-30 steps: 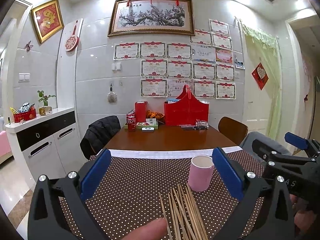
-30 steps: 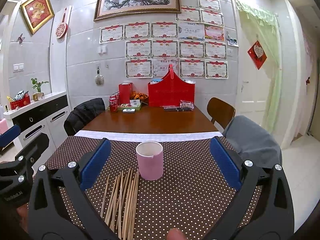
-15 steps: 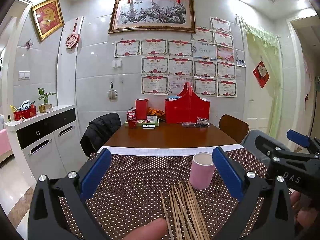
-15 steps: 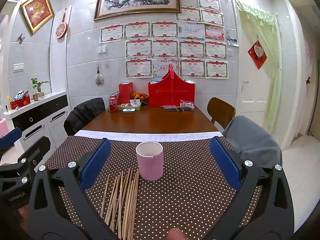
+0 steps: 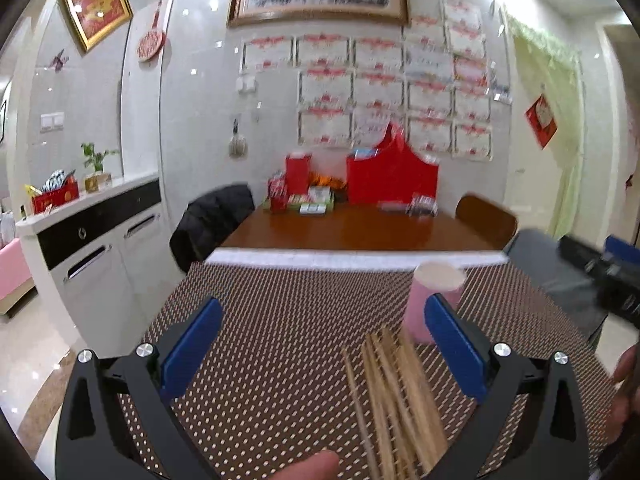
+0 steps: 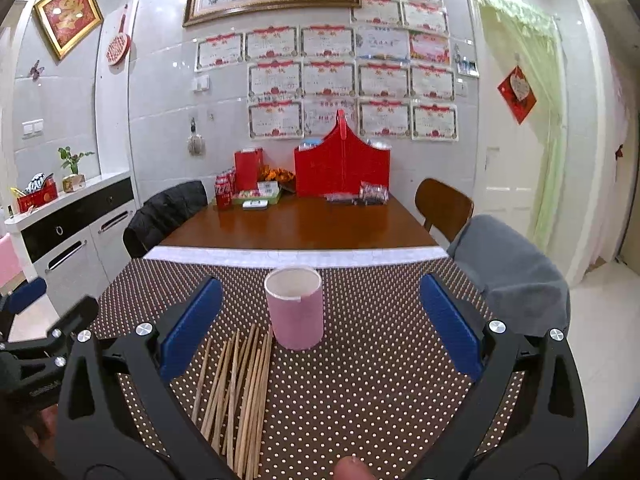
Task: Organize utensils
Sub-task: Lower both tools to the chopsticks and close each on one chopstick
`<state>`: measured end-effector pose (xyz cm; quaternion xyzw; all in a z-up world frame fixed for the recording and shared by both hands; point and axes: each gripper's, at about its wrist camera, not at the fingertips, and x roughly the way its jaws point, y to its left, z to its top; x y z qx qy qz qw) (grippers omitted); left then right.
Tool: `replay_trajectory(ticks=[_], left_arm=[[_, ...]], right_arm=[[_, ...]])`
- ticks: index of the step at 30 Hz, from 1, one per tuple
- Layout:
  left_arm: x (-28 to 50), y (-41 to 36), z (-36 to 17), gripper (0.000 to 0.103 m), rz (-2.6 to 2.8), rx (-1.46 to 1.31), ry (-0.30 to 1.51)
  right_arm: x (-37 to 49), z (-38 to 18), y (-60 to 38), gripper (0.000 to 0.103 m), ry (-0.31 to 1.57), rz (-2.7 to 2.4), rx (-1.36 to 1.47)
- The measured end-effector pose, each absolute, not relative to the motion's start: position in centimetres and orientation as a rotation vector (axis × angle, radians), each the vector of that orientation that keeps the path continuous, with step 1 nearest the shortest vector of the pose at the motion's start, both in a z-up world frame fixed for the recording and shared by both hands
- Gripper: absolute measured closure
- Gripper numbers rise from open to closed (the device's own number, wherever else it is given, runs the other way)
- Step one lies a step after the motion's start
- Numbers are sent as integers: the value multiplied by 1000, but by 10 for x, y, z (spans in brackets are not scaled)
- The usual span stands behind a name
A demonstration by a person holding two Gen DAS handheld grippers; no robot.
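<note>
- The left tool (image 5: 320, 344) hangs above the dotted cloth (image 5: 280, 320) on the worktop, its blue fingers (image 5: 192, 344) spread wide with nothing between them.
- The right tool (image 6: 320, 320) is likewise wide apart and empty — the pink cup (image 6: 295, 307) stands upright between its fingers in the right wrist view, farther along the cloth.
- A loose bundle of wooden chopsticks (image 6: 236, 384) lies flat on the cloth, just left of the cup, its far tips close to the cup's base.
- In the left wrist view, which is blurred, the chopsticks (image 5: 396, 400) lie near the right finger and the cup (image 5: 432, 296) stands just beyond it.
</note>
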<state>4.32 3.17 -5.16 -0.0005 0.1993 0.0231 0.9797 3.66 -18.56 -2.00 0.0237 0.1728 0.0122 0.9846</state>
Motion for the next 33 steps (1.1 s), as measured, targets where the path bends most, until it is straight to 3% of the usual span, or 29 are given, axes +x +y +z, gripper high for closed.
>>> replay_trajectory(ticks=[17,24,33], left_arm=[[94,32,-181,3,43,102,800],[96,21,-208,3,54,179,865],[96,32,-205,3,23,156,883]], right_arm=[[119,-148,-193,6,767,172,88],[132,-182,-178,6,904,266,31],[132,-207,-150,6,957,267,-122]])
